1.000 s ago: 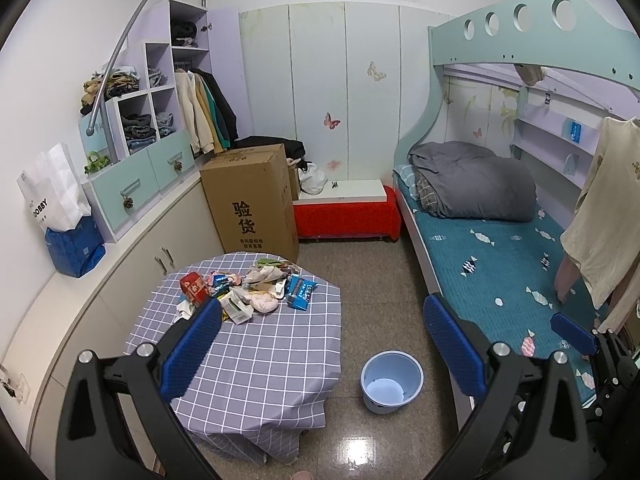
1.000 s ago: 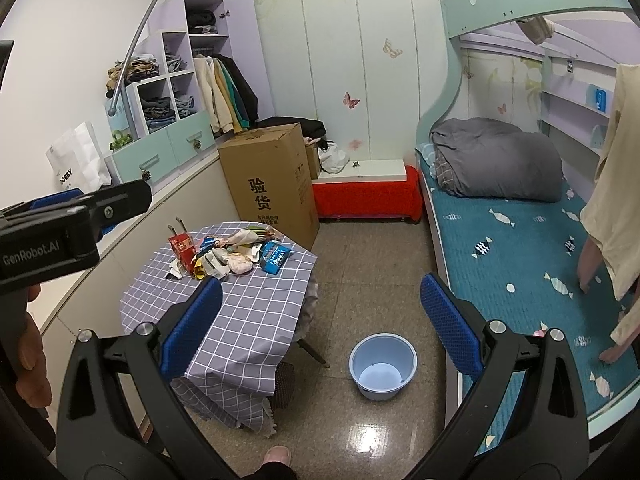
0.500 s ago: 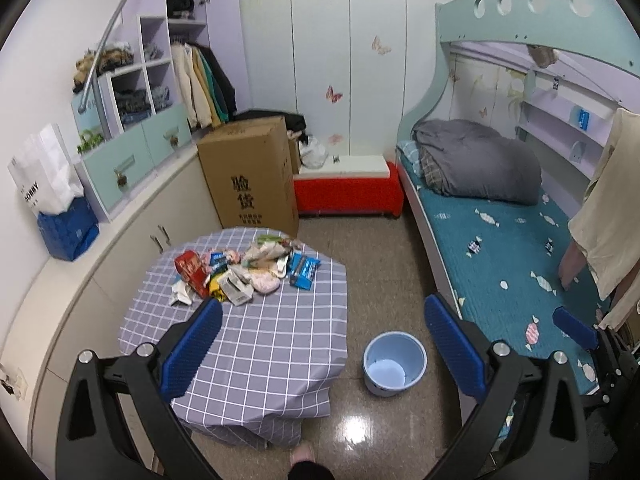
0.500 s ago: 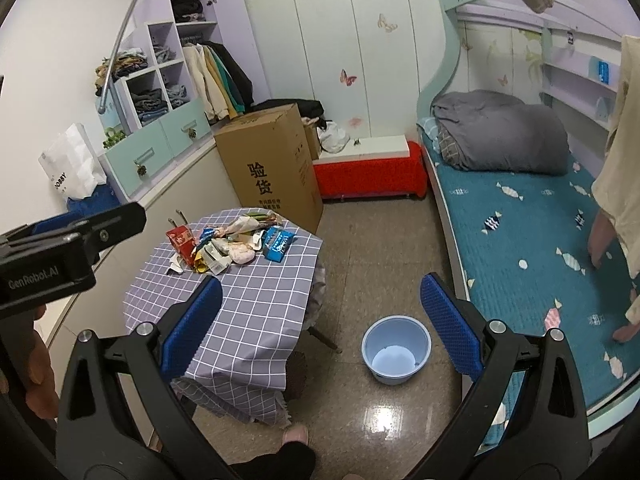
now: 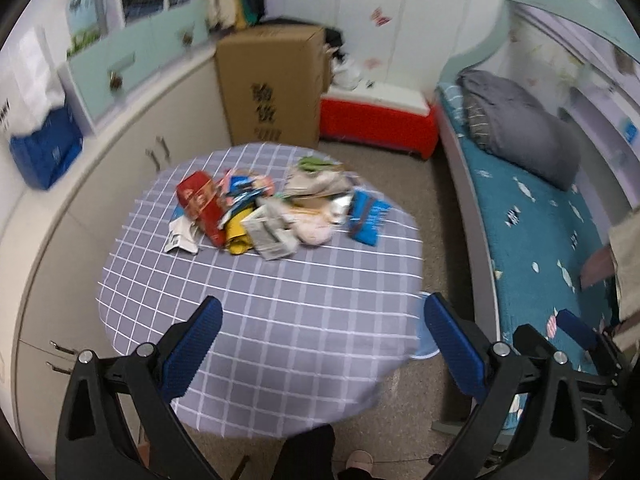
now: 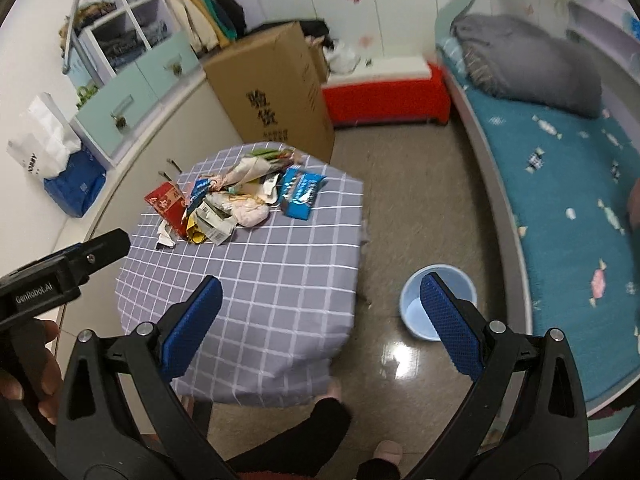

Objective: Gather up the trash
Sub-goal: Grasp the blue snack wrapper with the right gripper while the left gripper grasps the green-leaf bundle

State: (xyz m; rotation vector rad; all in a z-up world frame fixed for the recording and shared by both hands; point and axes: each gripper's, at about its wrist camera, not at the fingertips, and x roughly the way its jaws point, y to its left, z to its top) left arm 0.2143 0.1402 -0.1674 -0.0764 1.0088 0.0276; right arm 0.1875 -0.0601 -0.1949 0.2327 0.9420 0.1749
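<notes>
A heap of trash (image 5: pixel 272 210) lies on the far part of a round table with a grey checked cloth (image 5: pixel 280 320): a red carton (image 5: pixel 200 204), a blue wrapper (image 5: pixel 370 216), crumpled paper and packets. It also shows in the right wrist view (image 6: pixel 236 204). A light blue bucket (image 6: pixel 438 306) stands on the floor right of the table. My left gripper (image 5: pixel 322 344) is open and empty above the table's near side. My right gripper (image 6: pixel 320 320) is open and empty, above the table's right edge and the bucket. The left gripper's body (image 6: pixel 60 272) shows at the left.
A tall cardboard box (image 5: pixel 272 84) and a red bench (image 5: pixel 376 116) stand behind the table. A bunk bed with a teal sheet (image 5: pixel 540 220) runs along the right. White cabinets (image 5: pixel 80 184) line the left wall. The person's feet (image 6: pixel 384 456) are near the table.
Both grippers have tilted down and moved closer to the table; the trash heap now looks larger and nearer. Both stay open and empty.
</notes>
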